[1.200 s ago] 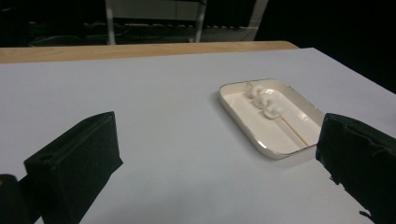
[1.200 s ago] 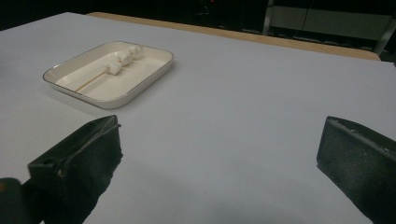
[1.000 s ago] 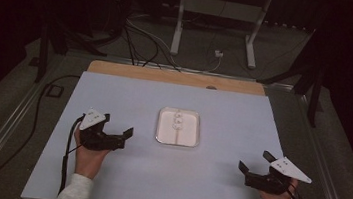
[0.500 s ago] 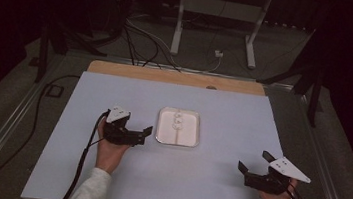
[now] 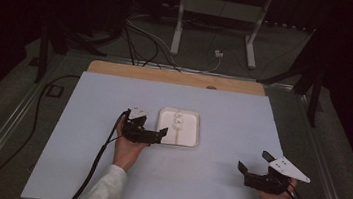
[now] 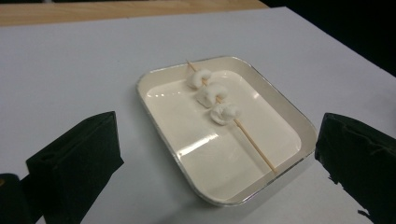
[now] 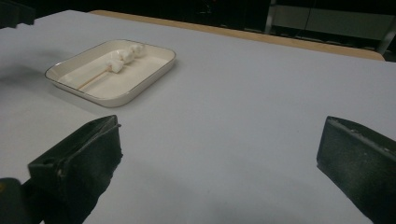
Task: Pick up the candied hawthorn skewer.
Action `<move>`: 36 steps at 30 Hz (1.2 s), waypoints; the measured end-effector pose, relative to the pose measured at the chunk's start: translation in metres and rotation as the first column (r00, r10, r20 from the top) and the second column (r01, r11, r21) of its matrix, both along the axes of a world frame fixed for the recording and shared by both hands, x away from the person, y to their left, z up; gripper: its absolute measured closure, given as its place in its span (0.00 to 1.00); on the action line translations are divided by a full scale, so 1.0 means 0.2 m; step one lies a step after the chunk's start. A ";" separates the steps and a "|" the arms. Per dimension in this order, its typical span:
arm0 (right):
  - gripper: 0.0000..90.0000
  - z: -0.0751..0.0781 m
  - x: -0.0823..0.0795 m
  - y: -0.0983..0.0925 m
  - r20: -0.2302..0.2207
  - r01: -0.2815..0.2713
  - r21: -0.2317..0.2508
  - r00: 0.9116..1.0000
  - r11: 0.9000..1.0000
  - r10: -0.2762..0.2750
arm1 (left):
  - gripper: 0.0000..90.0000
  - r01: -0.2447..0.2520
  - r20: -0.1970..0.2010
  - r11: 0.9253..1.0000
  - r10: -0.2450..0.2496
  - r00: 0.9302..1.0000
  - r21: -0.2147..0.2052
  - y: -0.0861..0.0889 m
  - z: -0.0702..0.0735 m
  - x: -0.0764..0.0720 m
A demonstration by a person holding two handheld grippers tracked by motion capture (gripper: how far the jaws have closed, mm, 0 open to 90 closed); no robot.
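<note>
A dark room surrounds the pale blue table (image 5: 205, 183). Mid-table sits the cream rectangular tray (image 6: 163, 116) holding a wooden skewer of three white marshmallows (image 6: 215, 95). The left gripper (image 5: 156, 136), jaws apart, has moved up to the tray's left edge, likely to grasp. The right gripper (image 5: 249, 169), also apart, waits near the right front corner.

Glossy cream tray (image 6: 285, 126), wooden skewer (image 6: 254, 144)

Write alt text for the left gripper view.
A shallow cream tray on a pale table holds a wooden skewer threaded with three white marshmallow-like pieces. The left gripper, open, frames the tray's near edge with its two black fingers.
</note>
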State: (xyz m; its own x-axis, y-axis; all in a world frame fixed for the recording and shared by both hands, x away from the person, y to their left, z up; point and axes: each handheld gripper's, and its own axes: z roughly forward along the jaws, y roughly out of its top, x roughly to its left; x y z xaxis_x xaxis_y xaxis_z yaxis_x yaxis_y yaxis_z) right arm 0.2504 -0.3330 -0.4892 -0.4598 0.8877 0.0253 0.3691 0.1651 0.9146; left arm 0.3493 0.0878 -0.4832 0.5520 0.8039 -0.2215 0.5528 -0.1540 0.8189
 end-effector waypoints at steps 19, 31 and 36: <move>0.00 0.00 0.00 0.00 -0.004 -0.001 -0.001 1.000 1.000 0.001 | 0.12 0.089 -0.124 0.992 -0.078 0.989 0.086 -0.26 -0.12 0.07; 0.00 0.00 0.00 0.00 -0.004 -0.002 -0.003 1.000 1.000 0.002 | 0.41 0.107 -0.146 0.969 -0.076 0.986 0.223 -0.34 -0.16 0.09; 0.00 0.00 0.00 0.00 -0.004 -0.001 -0.002 1.000 1.000 0.001 | 0.57 0.093 -0.138 0.949 -0.052 0.989 0.303 -0.35 -0.15 0.09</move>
